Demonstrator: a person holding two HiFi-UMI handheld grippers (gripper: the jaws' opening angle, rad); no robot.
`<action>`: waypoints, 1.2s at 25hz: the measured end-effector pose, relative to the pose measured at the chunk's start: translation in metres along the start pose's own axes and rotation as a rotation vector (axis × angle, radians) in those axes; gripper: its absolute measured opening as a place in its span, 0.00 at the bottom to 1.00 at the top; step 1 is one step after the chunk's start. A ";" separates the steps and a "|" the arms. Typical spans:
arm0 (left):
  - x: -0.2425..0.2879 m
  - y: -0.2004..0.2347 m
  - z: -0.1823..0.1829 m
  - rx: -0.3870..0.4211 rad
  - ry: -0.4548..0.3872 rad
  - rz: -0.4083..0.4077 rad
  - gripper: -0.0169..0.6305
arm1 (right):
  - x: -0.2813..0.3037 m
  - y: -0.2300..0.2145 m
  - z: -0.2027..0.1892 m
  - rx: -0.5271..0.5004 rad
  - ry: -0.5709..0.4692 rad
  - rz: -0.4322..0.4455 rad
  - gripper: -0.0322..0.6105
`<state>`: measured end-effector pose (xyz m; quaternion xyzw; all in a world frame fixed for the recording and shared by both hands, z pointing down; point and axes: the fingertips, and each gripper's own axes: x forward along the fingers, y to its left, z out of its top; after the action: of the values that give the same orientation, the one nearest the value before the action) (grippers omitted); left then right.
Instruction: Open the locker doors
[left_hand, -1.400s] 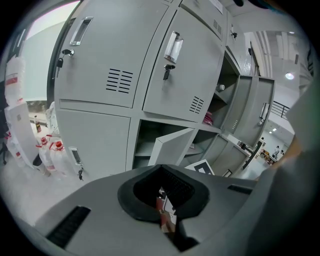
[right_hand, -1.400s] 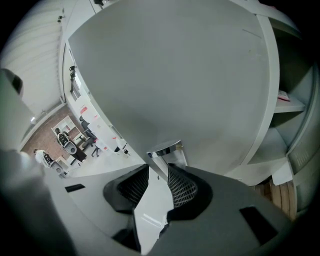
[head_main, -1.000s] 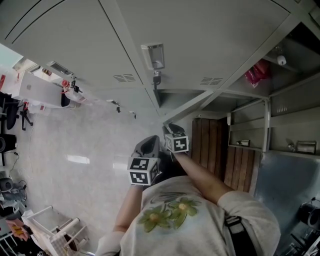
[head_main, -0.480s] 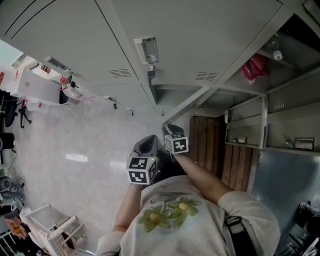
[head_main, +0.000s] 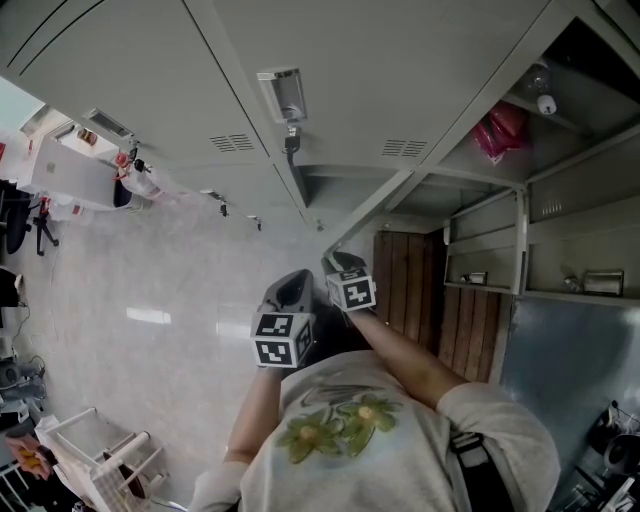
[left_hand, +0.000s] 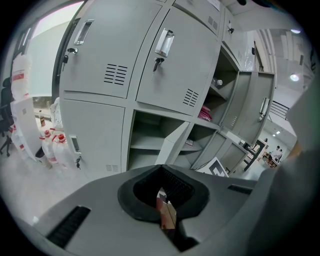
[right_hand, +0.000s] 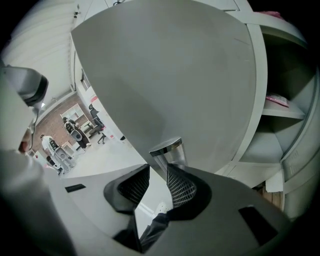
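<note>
The grey lockers (head_main: 400, 70) stand ahead, their upper doors closed. One lower door (head_main: 372, 208) hangs partly open, and in the right gripper view its face (right_hand: 170, 75) fills the frame. Its chrome handle (right_hand: 167, 150) sits between the fingertips of my right gripper (right_hand: 159, 167) (head_main: 336, 260). The jaws have just been closing. The handle lies against the right pad (right_hand: 181, 187), with a sliver of gap on the left. My left gripper (left_hand: 161, 172) (head_main: 293, 285) hangs beside it, shut with nothing in it, facing the open compartment (left_hand: 145, 137).
Further right, other locker doors (left_hand: 250, 115) stand open and a pink bag (head_main: 502, 132) lies on a shelf. A brown wooden panel (head_main: 410, 290) is below the lockers. A white wire rack (head_main: 100, 465) stands on the pale floor at the left. People (right_hand: 50, 145) stand far off.
In the head view the lockers have slid slightly up and to the left. Both grippers keep their places at the open door's free edge.
</note>
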<state>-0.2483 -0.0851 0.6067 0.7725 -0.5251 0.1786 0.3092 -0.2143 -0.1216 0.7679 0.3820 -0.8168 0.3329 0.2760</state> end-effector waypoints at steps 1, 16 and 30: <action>0.001 0.000 0.000 0.001 0.000 0.001 0.07 | -0.002 0.000 0.000 -0.014 -0.002 0.008 0.25; 0.009 -0.003 -0.004 0.004 0.030 -0.009 0.07 | -0.028 -0.010 -0.024 -0.071 0.014 0.053 0.24; 0.020 -0.027 0.000 0.025 0.034 -0.083 0.07 | -0.068 -0.032 -0.052 -0.168 0.028 0.009 0.21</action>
<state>-0.2155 -0.0922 0.6106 0.7942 -0.4850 0.1856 0.3154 -0.1400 -0.0679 0.7634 0.3492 -0.8396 0.2695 0.3171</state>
